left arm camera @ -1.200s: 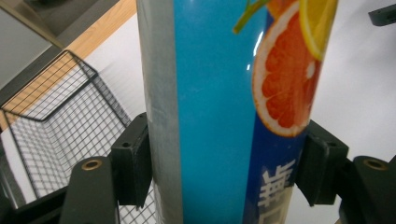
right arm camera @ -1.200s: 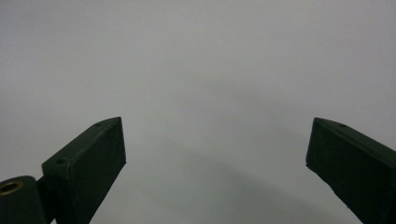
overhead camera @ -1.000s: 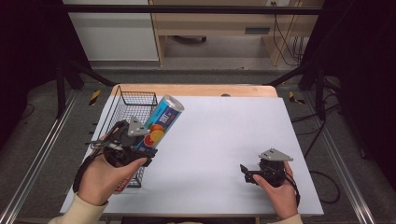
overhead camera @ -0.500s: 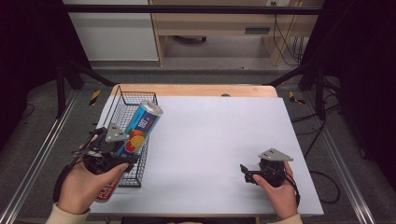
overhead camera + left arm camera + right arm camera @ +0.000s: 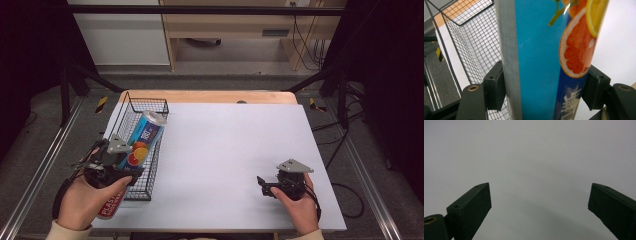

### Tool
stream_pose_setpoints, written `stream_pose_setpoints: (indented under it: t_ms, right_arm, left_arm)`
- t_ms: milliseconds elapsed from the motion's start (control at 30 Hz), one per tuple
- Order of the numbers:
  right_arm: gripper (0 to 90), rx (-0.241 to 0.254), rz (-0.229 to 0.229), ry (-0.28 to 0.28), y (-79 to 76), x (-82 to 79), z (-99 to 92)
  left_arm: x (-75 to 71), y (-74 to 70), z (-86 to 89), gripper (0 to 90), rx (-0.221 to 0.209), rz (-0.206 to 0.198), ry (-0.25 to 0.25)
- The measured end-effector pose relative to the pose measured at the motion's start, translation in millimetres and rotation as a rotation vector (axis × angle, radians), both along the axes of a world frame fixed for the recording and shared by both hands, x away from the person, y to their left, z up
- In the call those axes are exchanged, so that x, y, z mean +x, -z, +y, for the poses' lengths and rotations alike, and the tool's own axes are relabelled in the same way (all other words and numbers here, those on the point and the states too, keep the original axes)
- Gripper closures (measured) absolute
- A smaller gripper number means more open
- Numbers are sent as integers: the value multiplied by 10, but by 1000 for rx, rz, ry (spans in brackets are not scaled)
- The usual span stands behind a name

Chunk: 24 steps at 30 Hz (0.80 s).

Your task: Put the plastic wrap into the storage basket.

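A tall blue canister (image 5: 145,137) with a silver lid and orange fruit slices printed on it is tilted, lid toward the far side, over a black wire basket (image 5: 145,101). My left gripper (image 5: 131,159) is shut on the canister's lower part. In the left gripper view both pads press the canister (image 5: 541,62) from either side, with the basket mesh (image 5: 474,37) behind it. My right gripper (image 5: 263,185) rests low on the white table near the right front, open. In the right gripper view its jaws (image 5: 539,202) stand wide apart over the bare surface.
The white tabletop (image 5: 230,145) spreads between the two hands, with a wooden strip (image 5: 210,96) along its far edge. A red cylindrical object (image 5: 111,206) shows partly under the left hand at the table's front left. Dark frame rails run along both sides.
The left hand has carried the canister leftward, nearer and slightly lower, from over the basket's right rim to above its inside. The right hand has stayed put.
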State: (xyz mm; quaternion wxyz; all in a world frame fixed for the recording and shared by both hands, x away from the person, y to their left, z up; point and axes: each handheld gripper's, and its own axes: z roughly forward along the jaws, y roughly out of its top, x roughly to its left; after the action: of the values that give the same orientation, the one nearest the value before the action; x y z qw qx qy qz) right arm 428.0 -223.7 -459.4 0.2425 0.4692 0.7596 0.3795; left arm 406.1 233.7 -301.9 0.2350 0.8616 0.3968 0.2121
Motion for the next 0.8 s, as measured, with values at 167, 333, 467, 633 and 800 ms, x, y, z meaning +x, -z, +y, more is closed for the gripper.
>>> stream_pose_setpoints:
  t_ms: [167, 333, 467, 633, 800]
  right_arm:
    - [51, 3, 3, 2, 3, 1, -2]
    - [51, 3, 2, 0, 6, 3, -1]
    - [51, 4, 6, 2, 7, 5, -1]
    - [51, -5, 0, -8, 6, 5, 6]
    - [51, 3, 5, -4, 3, -1, 7]
  left_arm:
    - [20, 10, 30, 319, 2, 5, -9]
    - [34, 6, 60, 319, -2, 12, -18]
    - [52, -3, 84, 319, -9, 14, -23]
    - [96, -3, 114, 319, -20, 23, -36]
    - [183, 42, 115, 319, -26, 37, -51]
